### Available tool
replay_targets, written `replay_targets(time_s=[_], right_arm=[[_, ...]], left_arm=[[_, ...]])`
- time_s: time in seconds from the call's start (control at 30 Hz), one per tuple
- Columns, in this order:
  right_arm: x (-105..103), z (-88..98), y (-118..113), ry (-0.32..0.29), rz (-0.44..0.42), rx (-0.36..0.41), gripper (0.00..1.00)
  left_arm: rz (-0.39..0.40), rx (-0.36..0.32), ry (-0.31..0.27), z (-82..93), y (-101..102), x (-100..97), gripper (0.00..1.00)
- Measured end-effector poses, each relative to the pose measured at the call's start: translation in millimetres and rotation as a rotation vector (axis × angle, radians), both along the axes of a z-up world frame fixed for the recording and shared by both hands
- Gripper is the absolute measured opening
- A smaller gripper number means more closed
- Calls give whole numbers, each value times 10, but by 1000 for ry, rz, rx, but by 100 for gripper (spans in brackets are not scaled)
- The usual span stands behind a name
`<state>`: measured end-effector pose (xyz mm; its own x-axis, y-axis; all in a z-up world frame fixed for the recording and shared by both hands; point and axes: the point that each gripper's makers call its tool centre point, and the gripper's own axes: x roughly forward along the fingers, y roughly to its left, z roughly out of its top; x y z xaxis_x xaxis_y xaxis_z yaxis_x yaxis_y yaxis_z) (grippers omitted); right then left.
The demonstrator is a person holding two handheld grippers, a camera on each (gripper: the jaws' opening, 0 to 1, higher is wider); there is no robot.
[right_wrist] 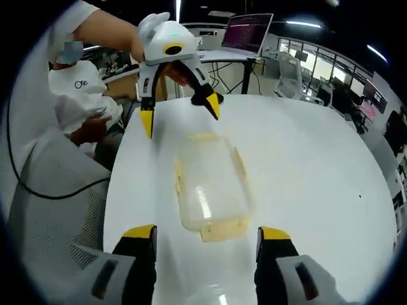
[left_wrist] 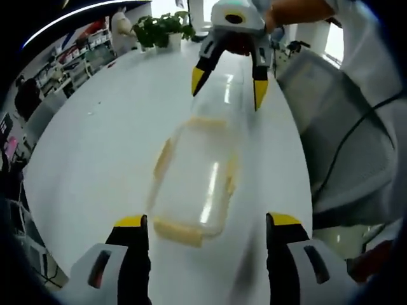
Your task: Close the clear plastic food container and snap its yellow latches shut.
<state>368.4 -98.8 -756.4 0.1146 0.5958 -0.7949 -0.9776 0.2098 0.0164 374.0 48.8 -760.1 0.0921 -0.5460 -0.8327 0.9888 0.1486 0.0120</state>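
In the left gripper view, the left gripper (left_wrist: pixel 206 223) is hovering wide open before the container (left_wrist: pixel 194 181) lying on the white table (left_wrist: pixel 95 146); the right gripper (left_wrist: pixel 229 86) is spreading wide beyond it. In the right gripper view, the container (right_wrist: pixel 212 186) is lying between both gaping grippers, touching neither.

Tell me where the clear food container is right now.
The clear container lies on the white table, between the open left gripper and open right gripper, which face each other over its two ends.

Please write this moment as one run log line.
left gripper: open, free | right gripper: open, free | container: on white table, between both grippers | yellow latches: state unclear
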Motion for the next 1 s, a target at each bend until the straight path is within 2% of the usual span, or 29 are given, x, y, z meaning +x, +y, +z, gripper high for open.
replay_targets(time_s=[0.23,0.33,0.57,0.77,1.0], right_arm=[[49,-70,0,-1,29,-28,59],[61,-96,5,3,36,-32,58],[106,-157,25,3,49,-50,56],[96,-213,47,1,71,-66,53],[107,-271,37,-2,85,-87,52]], left_arm=[[-20,31,1,-95,72,100,69],[-20,40,4,-139,96,136,71],[-96,101,3,-250,189,151,66],[-83,90,16,-273,185,222,61],[-137,121,21,-354,173,215,56]])
